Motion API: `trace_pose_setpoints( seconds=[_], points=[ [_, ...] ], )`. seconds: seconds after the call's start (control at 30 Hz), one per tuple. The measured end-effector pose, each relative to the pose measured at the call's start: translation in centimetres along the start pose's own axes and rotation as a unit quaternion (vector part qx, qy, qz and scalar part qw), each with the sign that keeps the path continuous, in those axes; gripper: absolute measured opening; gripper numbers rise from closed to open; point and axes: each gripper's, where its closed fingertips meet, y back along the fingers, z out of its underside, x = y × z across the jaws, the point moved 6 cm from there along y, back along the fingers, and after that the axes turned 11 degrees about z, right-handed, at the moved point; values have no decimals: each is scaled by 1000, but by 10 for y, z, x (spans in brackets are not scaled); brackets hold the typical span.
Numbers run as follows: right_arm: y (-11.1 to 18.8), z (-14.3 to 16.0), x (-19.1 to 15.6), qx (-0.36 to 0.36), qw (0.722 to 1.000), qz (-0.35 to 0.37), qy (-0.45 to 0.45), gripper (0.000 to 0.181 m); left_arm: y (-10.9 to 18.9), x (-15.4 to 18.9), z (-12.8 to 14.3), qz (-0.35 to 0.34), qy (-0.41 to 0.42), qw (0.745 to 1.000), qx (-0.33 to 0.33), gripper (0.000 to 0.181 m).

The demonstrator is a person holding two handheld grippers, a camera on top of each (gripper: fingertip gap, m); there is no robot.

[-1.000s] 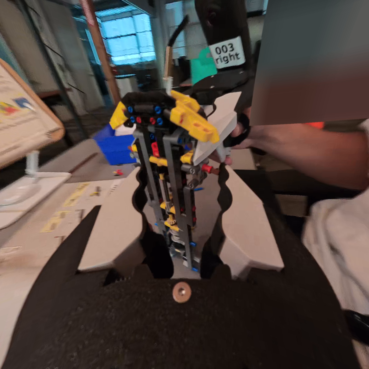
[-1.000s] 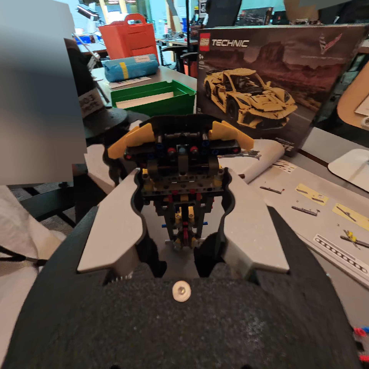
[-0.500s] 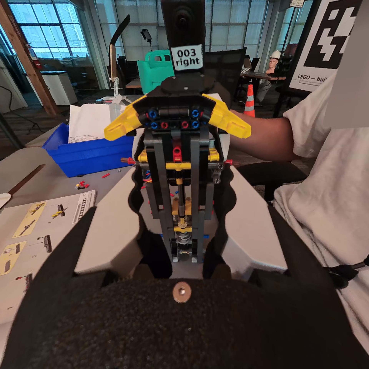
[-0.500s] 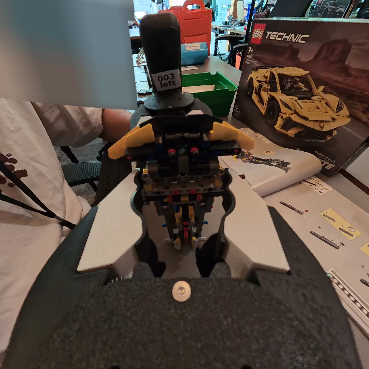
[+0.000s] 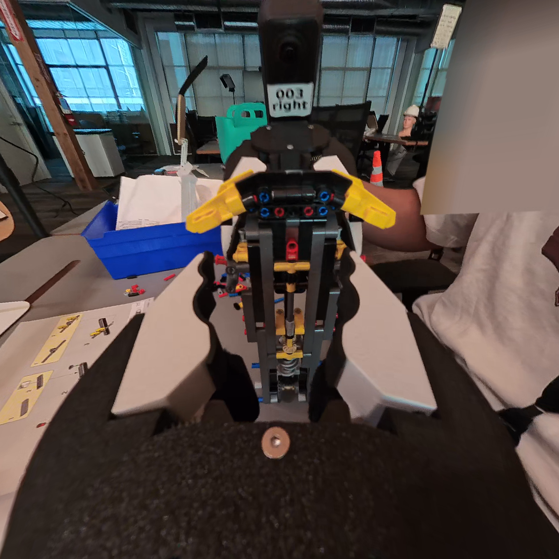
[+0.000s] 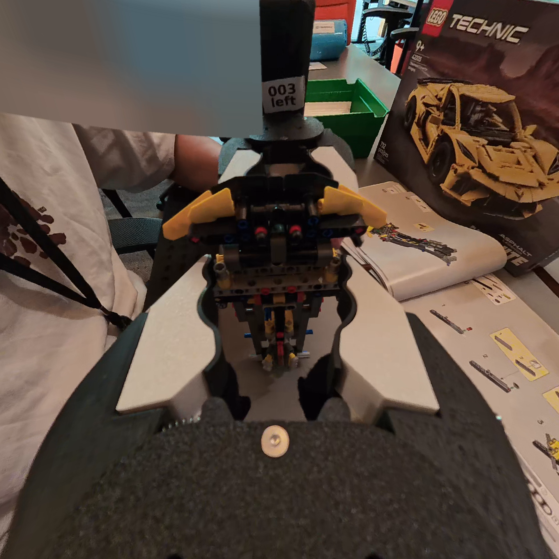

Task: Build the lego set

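Note:
A partly built lego chassis (image 5: 289, 287), dark grey beams with a black top and yellow wing pieces (image 5: 211, 208), is held upright above the table between my two grippers, which face each other. My right gripper (image 6: 276, 263) is shut on its wide grey cross beam (image 6: 276, 282), and it also shows in the left wrist view (image 5: 287, 145). My left gripper (image 5: 276, 260) stands around the chassis from the other side. Its jaws are open, with a gap at the left finger (image 5: 172, 326). It also shows in the right wrist view (image 6: 284, 136).
A blue bin (image 5: 145, 251) with white paper, loose small pieces (image 5: 230, 284) and instruction sheets (image 5: 60, 348) are on the table on one side. A green bin (image 6: 341, 112), the set's box (image 6: 472, 127) and an open booklet (image 6: 423, 251) are on the other. A person's white shirt (image 5: 484, 302) is close by. The tips of both grippers are at nearly the same place.
The left gripper swung from an angled, blurred view to face the right gripper squarely, and the chassis keeps shifting within its jaws. The chassis stays fixed in the right gripper.

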Motion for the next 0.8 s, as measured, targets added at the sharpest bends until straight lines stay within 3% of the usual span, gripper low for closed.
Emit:
trace_pose_setpoints(
  seconds=[0.13, 0.3, 0.5, 0.6, 0.8],
  points=[
    [-2, -2, -1, -18, 1000, -9, 3, 81, -3, 6, 2, 8, -16, 1000, -12, 79],
    [-4, -7, 0, -49, 998, 23, 32, 83, -3, 11, 0, -7, -69, 997, -37, 61],
    [1, -7, -2, -53, 997, 33, 53, 81, -4, 11, -1, -1, -53, 998, -40, 65],
    [3, -7, -2, -55, 997, 32, 50, 81, -2, 6, 3, -21, -46, 997, -52, 86],
    [3, -7, -9, -64, 997, 18, 44, 81, -10, 11, 3, -16, -53, 997, -59, 89]
  ],
)
